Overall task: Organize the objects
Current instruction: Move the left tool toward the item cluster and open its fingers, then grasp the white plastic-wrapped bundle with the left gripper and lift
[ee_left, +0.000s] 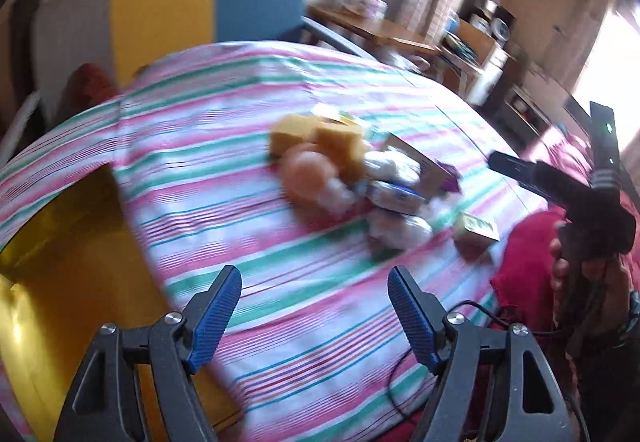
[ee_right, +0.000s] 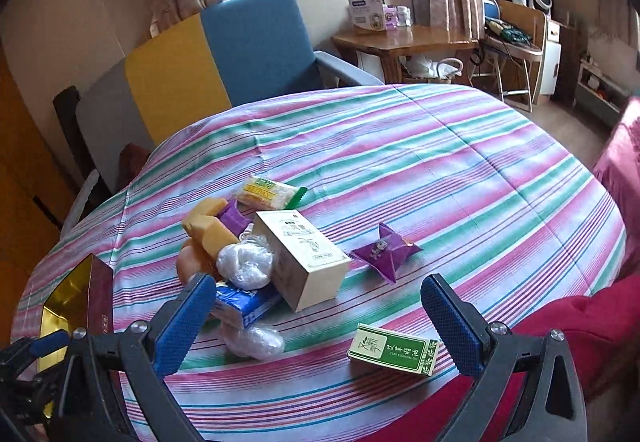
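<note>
A loose heap of small goods lies near the middle of the striped cloth [ee_right: 440, 170] on the counter: a cream carton [ee_right: 304, 262] on its side, yellow sponge blocks [ee_right: 212, 230], crinkled clear-wrapped bundles [ee_right: 246, 262], a blue-and-white pack [ee_right: 244, 304] and a yellow-green snack packet [ee_right: 268, 194]. A purple pouch [ee_right: 386, 248] sits just beside the heap, and a green-and-white box [ee_right: 394, 350] lies apart, nearest the right gripper [ee_right: 320, 322]. A gold-lined box [ee_right: 78, 300] stands open at the counter's left edge, probably the place for sorting. Both the right gripper and the left gripper [ee_left: 314, 318] hover with jaws spread wide, holding nothing. The step looks like choosing a first pick; the green-and-white box seems easiest, calling for a lowering over it and closing across its narrow sides.
</note>
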Tool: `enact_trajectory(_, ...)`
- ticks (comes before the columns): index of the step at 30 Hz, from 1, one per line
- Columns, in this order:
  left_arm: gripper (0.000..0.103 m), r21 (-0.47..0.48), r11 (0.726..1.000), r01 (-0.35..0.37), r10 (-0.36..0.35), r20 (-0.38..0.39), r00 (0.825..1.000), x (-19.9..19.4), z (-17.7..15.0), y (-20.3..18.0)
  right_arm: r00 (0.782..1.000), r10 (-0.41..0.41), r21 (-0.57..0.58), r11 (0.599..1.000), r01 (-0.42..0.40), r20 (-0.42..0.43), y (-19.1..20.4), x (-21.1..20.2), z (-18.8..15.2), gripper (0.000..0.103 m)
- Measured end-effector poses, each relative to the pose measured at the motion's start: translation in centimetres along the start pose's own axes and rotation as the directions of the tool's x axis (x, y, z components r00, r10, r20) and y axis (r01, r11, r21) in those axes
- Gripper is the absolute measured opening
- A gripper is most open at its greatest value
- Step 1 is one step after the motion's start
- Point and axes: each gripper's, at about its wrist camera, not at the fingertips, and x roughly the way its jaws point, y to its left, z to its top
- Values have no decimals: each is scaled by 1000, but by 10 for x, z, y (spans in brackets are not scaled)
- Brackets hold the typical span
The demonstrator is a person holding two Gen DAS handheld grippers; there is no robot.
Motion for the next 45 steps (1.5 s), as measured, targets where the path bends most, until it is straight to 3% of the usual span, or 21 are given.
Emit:
enact_trajectory(4,76,97,995,15,-12,-28,1000,36,8,-29,997,78,92,993,-77,-14,-14,6,-4,103)
enact_trajectory(9,76,175,984,39,-29,-57,998,77,19,-51,992,121,137,984,-117,-23,-19,13,-5,103)
enact_trajectory(20,76,178,983,45,-25,-109,994,145,31,-72,979,204,238,950,-201,15,-35,16,-9,103)
enact_trajectory(22,61,166,983,83,-63,-125,990,154,32,-71,978,207,243,948,-204,16,-36,16,-9,103)
enact_trajectory(28,49,168,979,118,-101,-103,990,133,16,-62,977,212,256,944,-210,22,-38,16,-9,103)
enact_trajectory(39,48,97,990,105,-97,-89,991,72,-44,-31,983,180,230,958,-170,-24,-33,21,-8,103)
enact_trajectory(42,48,90,990,112,-106,-63,992,52,-48,-25,983,171,201,967,-154,-72,-29,26,-6,103)
enact_trajectory(45,48,93,989,115,-113,-26,993,31,-50,-20,972,149,116,985,-130,-180,-17,36,-3,103)
